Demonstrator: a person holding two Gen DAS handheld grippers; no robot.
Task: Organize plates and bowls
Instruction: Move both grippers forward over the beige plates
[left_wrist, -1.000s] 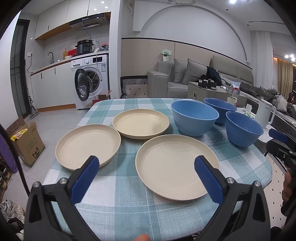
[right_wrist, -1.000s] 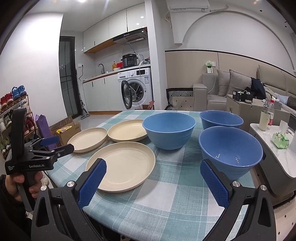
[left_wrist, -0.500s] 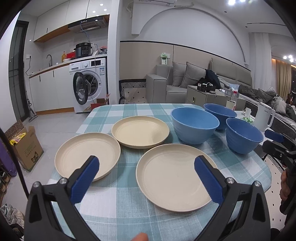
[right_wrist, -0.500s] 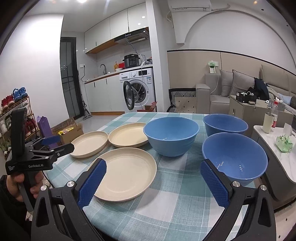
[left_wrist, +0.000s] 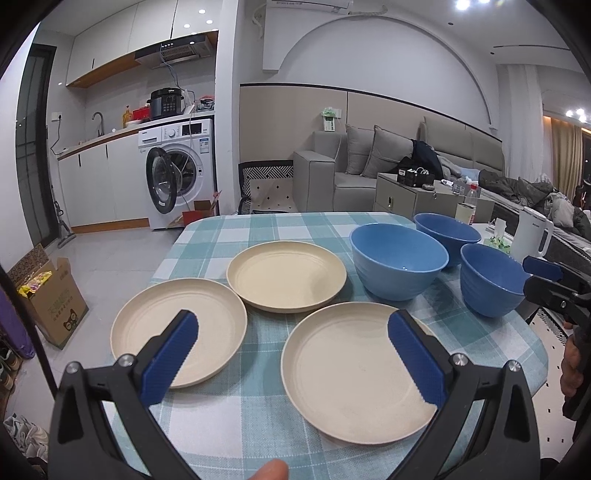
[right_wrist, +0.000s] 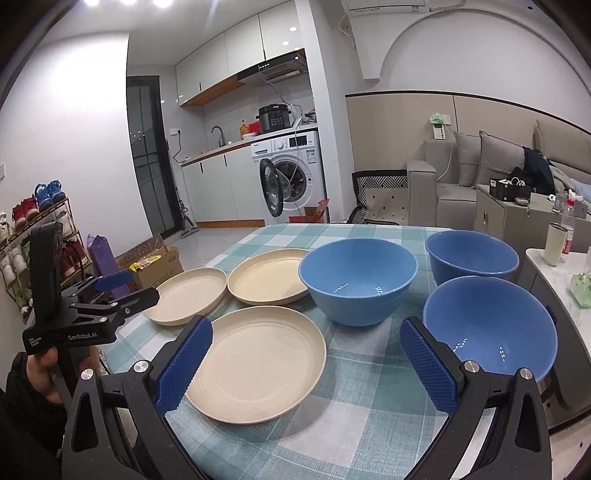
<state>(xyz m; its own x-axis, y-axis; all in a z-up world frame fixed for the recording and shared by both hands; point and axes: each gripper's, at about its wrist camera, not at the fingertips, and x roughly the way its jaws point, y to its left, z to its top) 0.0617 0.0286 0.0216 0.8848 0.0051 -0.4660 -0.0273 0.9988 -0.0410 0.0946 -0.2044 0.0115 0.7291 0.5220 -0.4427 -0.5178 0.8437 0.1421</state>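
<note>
Three beige plates lie separately on the checked tablecloth: a near plate (left_wrist: 354, 373), a left plate (left_wrist: 177, 325) and a far plate (left_wrist: 286, 275). Three blue bowls stand upright to their right: a middle bowl (left_wrist: 399, 266), a far bowl (left_wrist: 447, 234) and a near bowl (left_wrist: 493, 284). My left gripper (left_wrist: 291, 354) is open and empty, above the near edge over the near plate. My right gripper (right_wrist: 301, 362) is open and empty, between the near plate (right_wrist: 258, 373) and the near bowl (right_wrist: 487, 328). The left gripper also shows in the right wrist view (right_wrist: 110, 291).
The table (left_wrist: 229, 229) is round-cornered with a teal checked cloth. A side table with a white kettle (left_wrist: 532, 236) and a cup (right_wrist: 556, 243) stands to the right. A cardboard box (left_wrist: 51, 299) sits on the floor at left. A sofa and washing machine are behind.
Both grippers have tilted up and pulled back slightly, so the dishes sit lower in both views. Nothing on the table has moved.
</note>
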